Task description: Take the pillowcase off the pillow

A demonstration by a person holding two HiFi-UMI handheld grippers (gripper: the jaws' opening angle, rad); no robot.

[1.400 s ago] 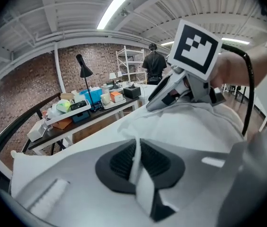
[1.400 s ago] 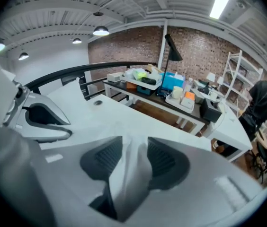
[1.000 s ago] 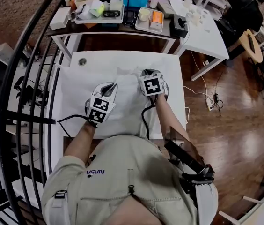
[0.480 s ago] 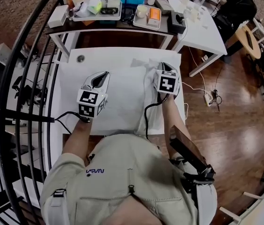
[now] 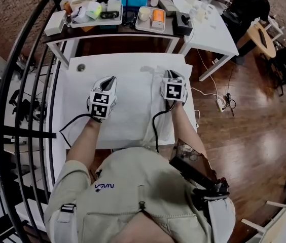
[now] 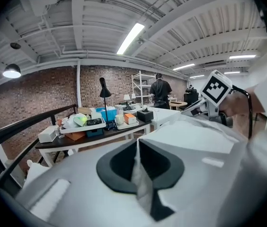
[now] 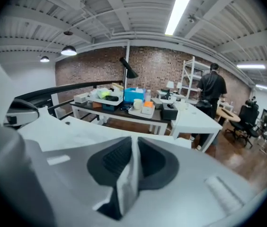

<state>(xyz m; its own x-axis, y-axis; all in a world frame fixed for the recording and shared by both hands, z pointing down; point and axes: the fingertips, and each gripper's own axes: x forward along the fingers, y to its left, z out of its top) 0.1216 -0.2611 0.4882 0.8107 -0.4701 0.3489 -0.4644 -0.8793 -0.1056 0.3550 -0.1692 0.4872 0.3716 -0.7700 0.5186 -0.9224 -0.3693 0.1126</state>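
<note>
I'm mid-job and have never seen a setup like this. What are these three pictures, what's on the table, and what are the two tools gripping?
There is no robot here. A person holds a hand tool in each hand, and each tool ends in a two-jaw claw. The head view comes from a camera on the person's head, looking steeply down. The left gripper view and the right gripper view come from cameras riding on each tool, looking along its jaws. On the white table lies a white pillowcase, spread out between the two tools. The left claw is shut on a thin fold of that fabric. The right claw pinches a fold too, though its jaws have just been opening slightly. Beyond the white table stands a cluttered side table.
</note>
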